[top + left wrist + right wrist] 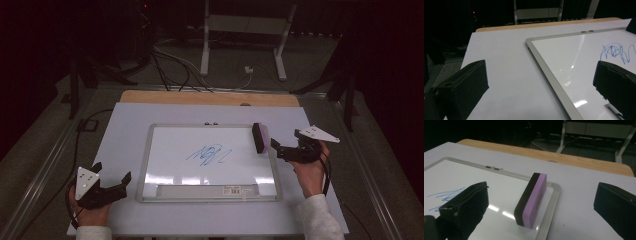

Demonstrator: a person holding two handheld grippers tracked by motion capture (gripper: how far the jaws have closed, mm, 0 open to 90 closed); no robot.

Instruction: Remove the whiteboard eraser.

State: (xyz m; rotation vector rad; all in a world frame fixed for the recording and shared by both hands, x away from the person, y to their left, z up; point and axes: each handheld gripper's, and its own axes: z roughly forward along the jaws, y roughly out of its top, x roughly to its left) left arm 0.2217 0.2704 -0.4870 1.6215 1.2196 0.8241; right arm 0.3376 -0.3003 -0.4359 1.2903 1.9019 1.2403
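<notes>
The right gripper (284, 148), jaws released, is approaching the eraser (531, 199); next it is needing to clench it and wipe the scribble (208, 154); the left gripper (111, 176) is waiting released

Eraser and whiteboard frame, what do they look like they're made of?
Eraser: purple body looks like matte foam or soft plastic, the black layer likely felt; no shine on either, so hedged. Whiteboard: glossy white writing surface showing light reflections. Its frame looks like brushed aluminium or silver plastic, pale grey with a dull sheen and rounded corners.

One whiteboard (165, 150), one eraser (259, 137)
</notes>
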